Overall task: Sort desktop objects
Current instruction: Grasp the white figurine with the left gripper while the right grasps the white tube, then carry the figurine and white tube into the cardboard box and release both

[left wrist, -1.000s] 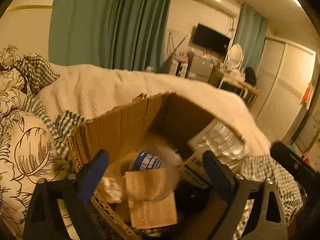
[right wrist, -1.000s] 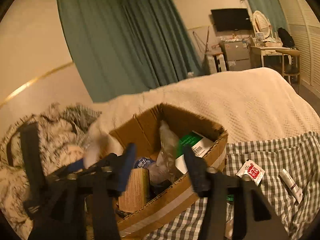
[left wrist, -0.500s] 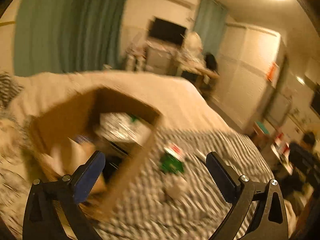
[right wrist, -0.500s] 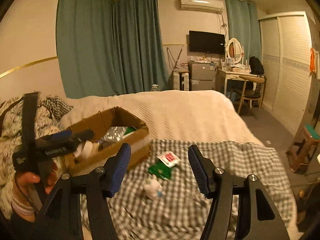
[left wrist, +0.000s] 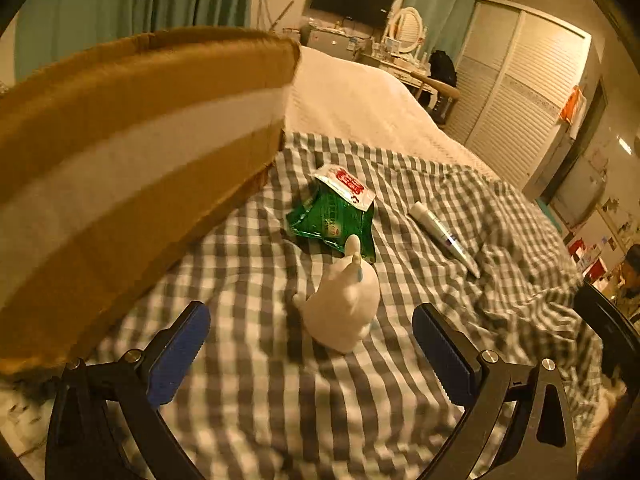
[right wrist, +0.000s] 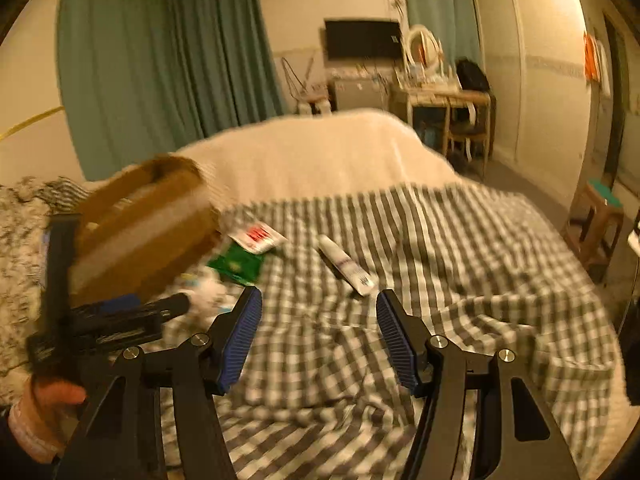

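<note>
White bottle: 1, laid on checked blanket, just ahead between left gripper pads, set wide, untouched.

Warm, dim amber light is washing both views, tinting everything orange. In the left wrist view the cardboard box is smearing with motion blur, while the white bottle is reading soft. In the right wrist view the checked blanket is streaking into stripes. The fisheye is bending the wardrobe doors, and black vignette is crowding the corners.
</note>
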Demonstrator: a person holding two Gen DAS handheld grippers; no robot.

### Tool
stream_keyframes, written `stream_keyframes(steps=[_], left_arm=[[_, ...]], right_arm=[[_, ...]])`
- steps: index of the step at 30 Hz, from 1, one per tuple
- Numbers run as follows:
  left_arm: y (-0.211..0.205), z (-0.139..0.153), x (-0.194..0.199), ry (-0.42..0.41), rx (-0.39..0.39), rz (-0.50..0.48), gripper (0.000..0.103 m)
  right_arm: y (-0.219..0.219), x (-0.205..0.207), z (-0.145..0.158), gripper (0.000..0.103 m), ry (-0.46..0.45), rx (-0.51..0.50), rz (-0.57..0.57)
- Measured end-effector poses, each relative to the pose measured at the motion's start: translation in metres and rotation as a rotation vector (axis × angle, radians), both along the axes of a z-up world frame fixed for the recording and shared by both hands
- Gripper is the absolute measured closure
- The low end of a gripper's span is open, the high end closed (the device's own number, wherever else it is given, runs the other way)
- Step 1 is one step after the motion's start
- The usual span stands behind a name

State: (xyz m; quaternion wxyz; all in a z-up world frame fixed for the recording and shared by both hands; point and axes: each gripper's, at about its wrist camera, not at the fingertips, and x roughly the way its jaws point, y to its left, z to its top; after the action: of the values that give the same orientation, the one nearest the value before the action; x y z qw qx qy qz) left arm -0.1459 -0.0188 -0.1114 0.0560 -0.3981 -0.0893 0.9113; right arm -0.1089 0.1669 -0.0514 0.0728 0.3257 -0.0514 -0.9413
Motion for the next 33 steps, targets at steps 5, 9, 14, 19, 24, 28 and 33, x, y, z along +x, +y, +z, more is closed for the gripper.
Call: stream_keyframes(steps=[5, 9, 14, 19, 24, 28, 33], left_arm=[[0.011, -0.019, -0.025, -0.017, -0.016, -0.051, 0.007], [0.015, -0.037, -0.04, -0.065, -0.008, -0.069, 0.021], [0.019, -0.038, -0.038, -0.045, -0.012, -0.092, 0.045], [0.016, -0.032, -0.029, -0.033, -0.015, -0.091, 0.045], [0.01, -0.01, -0.009, -0.011, 0.0, -0.085, 0.045], [0.002, 0.029, 0.011, 0.052, 0.013, -0.101, 0.045], [-0.028, 0.1, 0.035, 0.174, 0.048, -0.059, 0.045]], right_arm=[[0.001, -0.083, -0.042, 0.055, -0.065, 0.013, 0.035], [-0.001, -0.13, -0.076, 0.056, -0.096, 0.023, 0.034], [-0.001, -0.153, -0.105, 0.066, -0.169, -0.001, 0.018], [0.003, -0.107, -0.089, 0.089, -0.128, -0.009, 0.018], [0.012, -0.045, -0.063, 0.089, -0.121, -0.023, 0.0], [0.014, -0.004, -0.033, 0.089, -0.101, -0.124, -0.016], [-0.023, 0.029, 0.031, 0.089, 0.015, -0.093, 0.064]])
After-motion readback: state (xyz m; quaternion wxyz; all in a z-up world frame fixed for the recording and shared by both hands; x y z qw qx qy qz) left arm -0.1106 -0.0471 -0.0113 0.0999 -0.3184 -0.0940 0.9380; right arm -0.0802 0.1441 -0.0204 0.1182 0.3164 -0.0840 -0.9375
